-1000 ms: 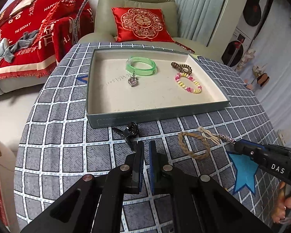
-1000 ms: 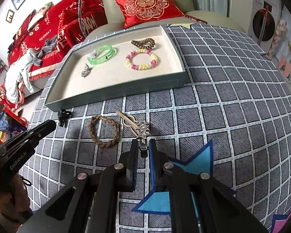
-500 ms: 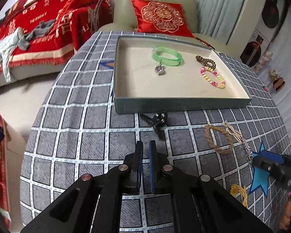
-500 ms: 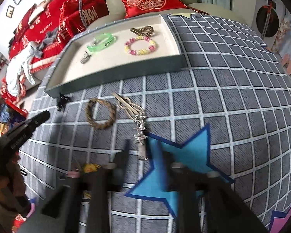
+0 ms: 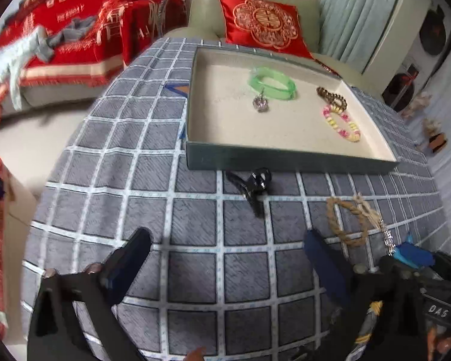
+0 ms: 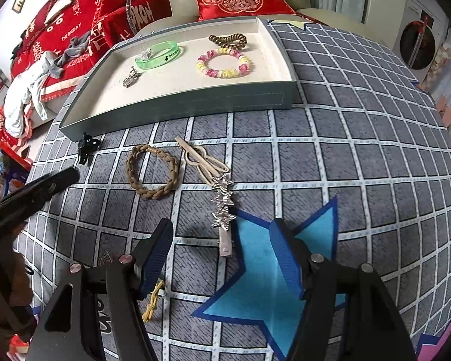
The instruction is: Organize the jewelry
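Observation:
My left gripper hangs over the checked cloth, jaws opening wide with nothing between them. A black claw clip lies just beyond it, in front of the green tray. My right gripper has its jaws opening too. The silver star hair clip lies flat on the cloth between them, touched by neither pad. Beyond it are a beige hair clip and a braided brown hair tie. The tray holds a green bangle, a pendant, a bead bracelet and a brown coil tie.
A yellow cord lies under my right gripper's left finger. A blue star patch marks the cloth. Behind the table stand a sofa with a red cushion and red blankets. The table's edge curves away at left.
Both grippers were shut and now stand open. The right one has let go of the star clip's end. The left view has drawn closer to the black claw clip.

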`<move>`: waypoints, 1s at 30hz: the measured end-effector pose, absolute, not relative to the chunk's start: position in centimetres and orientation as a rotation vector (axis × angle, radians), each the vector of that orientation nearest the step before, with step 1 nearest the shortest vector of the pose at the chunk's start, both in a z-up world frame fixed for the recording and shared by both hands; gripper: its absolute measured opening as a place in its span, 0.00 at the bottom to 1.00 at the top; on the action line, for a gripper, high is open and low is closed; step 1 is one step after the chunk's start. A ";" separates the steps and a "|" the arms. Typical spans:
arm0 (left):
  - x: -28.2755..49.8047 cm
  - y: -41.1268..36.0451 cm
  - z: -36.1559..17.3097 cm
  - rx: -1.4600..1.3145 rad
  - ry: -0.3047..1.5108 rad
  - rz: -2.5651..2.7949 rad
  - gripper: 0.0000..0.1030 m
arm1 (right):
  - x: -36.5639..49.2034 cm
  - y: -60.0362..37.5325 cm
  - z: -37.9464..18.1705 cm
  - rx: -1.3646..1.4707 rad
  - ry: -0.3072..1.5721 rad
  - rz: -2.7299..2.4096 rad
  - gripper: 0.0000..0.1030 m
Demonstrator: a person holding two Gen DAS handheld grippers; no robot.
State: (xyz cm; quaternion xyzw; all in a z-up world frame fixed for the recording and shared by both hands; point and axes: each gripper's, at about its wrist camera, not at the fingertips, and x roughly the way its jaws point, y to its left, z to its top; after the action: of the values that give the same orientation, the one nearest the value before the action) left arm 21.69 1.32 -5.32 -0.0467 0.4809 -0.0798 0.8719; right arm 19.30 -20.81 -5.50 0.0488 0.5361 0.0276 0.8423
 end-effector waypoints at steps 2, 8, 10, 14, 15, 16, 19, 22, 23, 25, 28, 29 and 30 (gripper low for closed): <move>21.8 1.0 -5.5 -0.090 1.010 -0.185 1.00 | 19.3 -20.8 -5.5 0.102 1.130 0.058 0.68; 23.4 1.0 -6.4 -0.139 1.049 -0.126 1.00 | 19.4 -20.6 -5.6 0.096 1.131 0.057 0.68; 23.9 0.7 -6.5 -0.142 1.056 -0.118 1.00 | 19.6 -20.5 -5.6 0.086 1.132 0.051 0.68; 24.7 -0.3 -6.5 -0.145 1.063 -0.133 0.92 | 20.1 -19.9 -5.7 0.059 1.131 0.031 0.67; 24.8 -0.6 -6.4 -0.141 1.058 -0.137 0.87 | 20.2 -19.7 -5.8 0.047 1.130 0.025 0.65; 24.9 -0.9 -6.3 -0.139 1.055 -0.139 0.83 | 20.2 -19.5 -5.8 0.031 1.129 0.018 0.62; 24.8 -1.6 -6.1 -0.112 1.039 -0.135 0.58 | 20.3 -18.8 -5.8 -0.018 1.124 0.005 0.41; 24.4 -1.6 -6.1 -0.108 1.026 -0.161 0.32 | 20.1 -19.1 -5.6 -0.004 1.122 0.008 0.18; 24.3 -1.4 -6.1 -0.122 1.024 -0.176 0.32 | 20.0 -19.2 -5.6 0.008 1.122 0.012 0.18; 23.7 -0.9 -6.0 -0.134 1.017 -0.202 0.32 | 19.8 -19.8 -5.5 0.042 1.115 0.018 0.18; 22.8 -0.3 -5.5 -0.135 0.995 -0.237 0.32 | 19.1 -21.1 -5.0 0.120 1.102 0.040 0.18; 22.3 0.0 -5.0 -0.130 0.982 -0.249 0.32 | 19.0 -21.3 -4.9 0.133 1.098 0.046 0.18; 22.0 0.2 -4.7 -0.130 0.973 -0.258 0.32 | 18.7 -21.7 -4.5 0.147 1.088 0.054 0.18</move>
State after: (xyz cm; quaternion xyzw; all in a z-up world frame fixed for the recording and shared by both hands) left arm 21.99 0.24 -4.68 -0.0620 0.4659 -0.1236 0.8740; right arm 18.70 -21.66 -4.48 0.0696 0.5171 0.0256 0.8527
